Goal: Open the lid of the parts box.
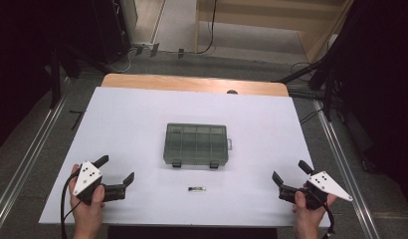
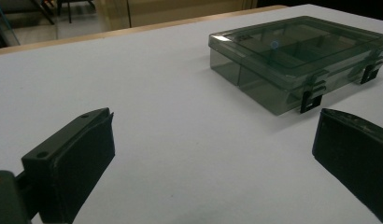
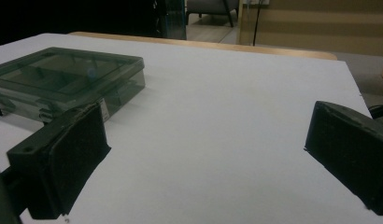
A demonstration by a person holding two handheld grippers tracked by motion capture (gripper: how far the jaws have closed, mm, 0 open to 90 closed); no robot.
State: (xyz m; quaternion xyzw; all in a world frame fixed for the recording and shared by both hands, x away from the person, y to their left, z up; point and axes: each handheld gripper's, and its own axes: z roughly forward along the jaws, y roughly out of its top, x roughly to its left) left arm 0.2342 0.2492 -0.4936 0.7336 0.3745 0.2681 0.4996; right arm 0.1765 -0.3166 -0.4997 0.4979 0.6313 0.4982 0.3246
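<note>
As the high view shows, the closed compartment box lies mid-table, long axis crosswise, latches facing the person, between and beyond the left hand-held gripper and right hand-held gripper, both wide and empty. In the left gripper view the box sits ahead-right; in the right gripper view, the box sits ahead-left.

Closed smoky compartment box mid-table, small dark piece before it, left gripper and right gripper gaping, well apart.
</note>
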